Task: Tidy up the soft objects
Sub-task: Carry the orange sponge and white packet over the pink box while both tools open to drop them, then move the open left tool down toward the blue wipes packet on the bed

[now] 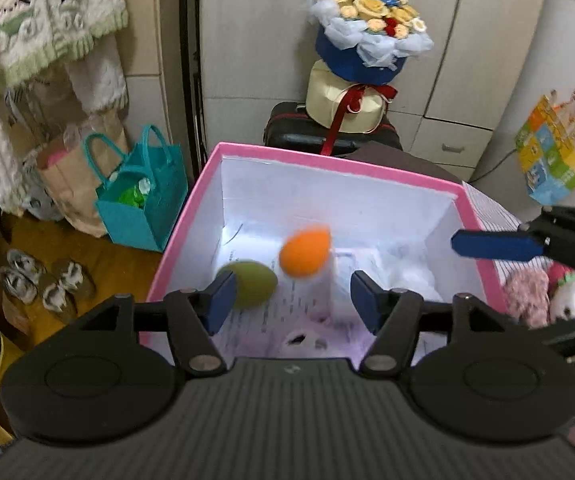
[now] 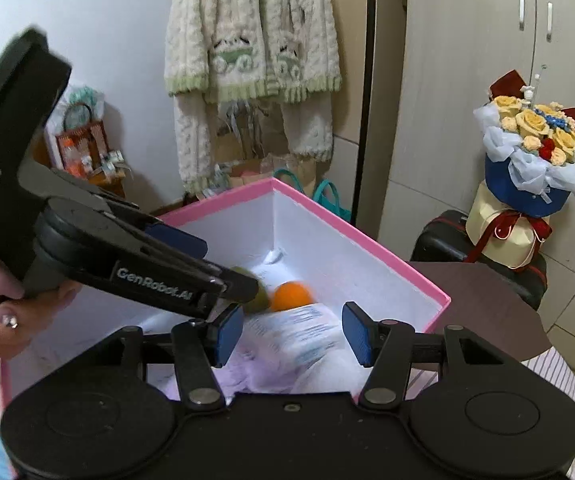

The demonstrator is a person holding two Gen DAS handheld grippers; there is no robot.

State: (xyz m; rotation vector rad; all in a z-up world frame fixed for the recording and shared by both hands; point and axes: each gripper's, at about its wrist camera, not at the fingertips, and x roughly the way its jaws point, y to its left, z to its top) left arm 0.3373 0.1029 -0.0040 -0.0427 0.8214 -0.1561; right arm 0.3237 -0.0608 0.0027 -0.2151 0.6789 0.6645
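A pink box (image 1: 185,216) with a white inside stands open below both grippers; it also shows in the right wrist view (image 2: 367,238). An orange soft egg (image 1: 305,254) is blurred inside the box, next to an olive-green soft egg (image 1: 253,284). Both also show in the right wrist view, the orange egg (image 2: 291,295) and the green egg (image 2: 257,300). My left gripper (image 1: 292,302) is open and empty above the box. My right gripper (image 2: 289,334) is open and empty over the box; one blue finger (image 1: 495,245) of it shows in the left wrist view.
White packets and paper lie in the box bottom (image 2: 307,344). Plush toys (image 1: 547,296) lie right of the box. A teal bag (image 1: 143,196) and shoes (image 1: 43,280) are on the floor left. A bouquet (image 1: 367,36) stands on a suitcase behind.
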